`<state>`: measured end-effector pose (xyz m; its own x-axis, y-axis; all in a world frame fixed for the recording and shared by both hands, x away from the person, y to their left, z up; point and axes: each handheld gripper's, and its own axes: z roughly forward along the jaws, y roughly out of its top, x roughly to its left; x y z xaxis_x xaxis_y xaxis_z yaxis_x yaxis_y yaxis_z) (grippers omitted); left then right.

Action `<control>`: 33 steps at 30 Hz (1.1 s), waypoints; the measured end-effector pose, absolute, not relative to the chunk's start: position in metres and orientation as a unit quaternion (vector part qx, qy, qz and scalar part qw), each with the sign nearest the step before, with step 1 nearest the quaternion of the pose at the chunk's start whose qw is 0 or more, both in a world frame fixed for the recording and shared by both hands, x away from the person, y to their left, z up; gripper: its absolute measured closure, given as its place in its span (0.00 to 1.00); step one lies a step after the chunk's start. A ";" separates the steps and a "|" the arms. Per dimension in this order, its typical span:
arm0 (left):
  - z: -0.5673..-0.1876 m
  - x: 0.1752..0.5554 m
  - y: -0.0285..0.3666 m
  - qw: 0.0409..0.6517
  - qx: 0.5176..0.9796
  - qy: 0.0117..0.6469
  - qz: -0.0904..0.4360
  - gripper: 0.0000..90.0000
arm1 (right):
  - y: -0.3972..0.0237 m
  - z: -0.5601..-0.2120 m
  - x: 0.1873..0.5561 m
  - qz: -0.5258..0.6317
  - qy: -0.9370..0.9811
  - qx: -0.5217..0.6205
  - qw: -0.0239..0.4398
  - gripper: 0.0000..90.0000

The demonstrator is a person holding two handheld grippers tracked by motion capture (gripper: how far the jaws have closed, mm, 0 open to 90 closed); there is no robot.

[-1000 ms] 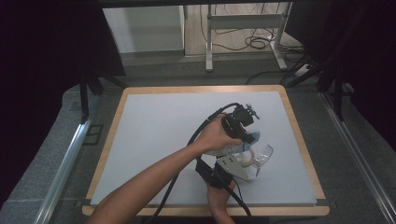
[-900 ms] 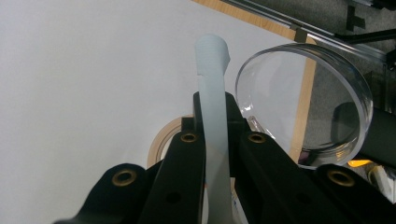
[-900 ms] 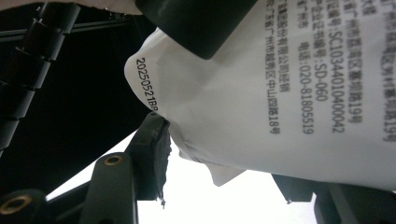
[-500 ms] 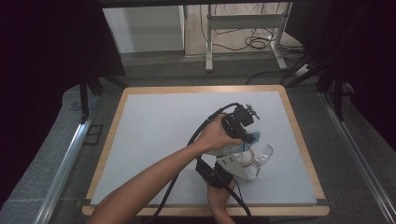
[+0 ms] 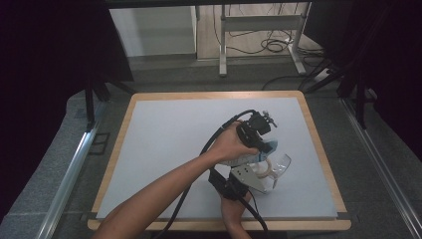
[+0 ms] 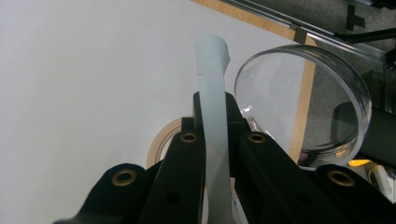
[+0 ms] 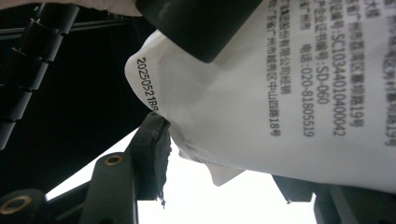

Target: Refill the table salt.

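**Bag pinched over a clear glass dish**

Table (image 5: 164, 149) first: a pale grey board with a light wooden rim, standing on grey carpet. Behind it I see a white panel, metal desk legs and loose black cables on a wooden floor; dark curtains hang at both sides.

Writing: on the white plastic bag (image 7: 289, 84) I can read a date code starting "2025052", "SC10344010400042" and "020-8180551", among Chinese characters.

From the left, my left gripper (image 5: 259, 137) is clamped tight on a pale blue strip of the bag's edge (image 6: 214, 116), which stands upright between its jaws. Just right of it sits a round clear glass dish (image 6: 327, 93), with a beige tape roll (image 6: 161, 144) lying on the board below. My right gripper (image 5: 249, 177), near the front edge, stands partly open around the bag; its left pad touches the bag's crumpled corner, but I cannot tell whether it grips.
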<state>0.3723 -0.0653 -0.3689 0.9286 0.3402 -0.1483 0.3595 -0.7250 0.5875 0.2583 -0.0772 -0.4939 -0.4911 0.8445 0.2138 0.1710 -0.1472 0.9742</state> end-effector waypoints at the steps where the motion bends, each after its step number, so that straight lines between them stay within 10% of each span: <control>1: -0.369 0.372 -0.065 0.319 0.929 0.188 -0.015 1.00 | -0.077 -0.494 0.258 0.626 0.595 0.427 0.270 0.50; 33: -0.370 0.373 -0.068 0.316 0.930 0.187 -0.017 1.00 | -0.078 -0.495 0.259 0.628 0.590 0.429 0.270 0.50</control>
<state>0.3731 -0.0676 -0.3702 0.9297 0.3365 -0.1496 0.3579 -0.7303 0.5818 0.2588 -0.0776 -0.4951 -0.4858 0.8457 0.2210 0.1681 -0.1578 0.9731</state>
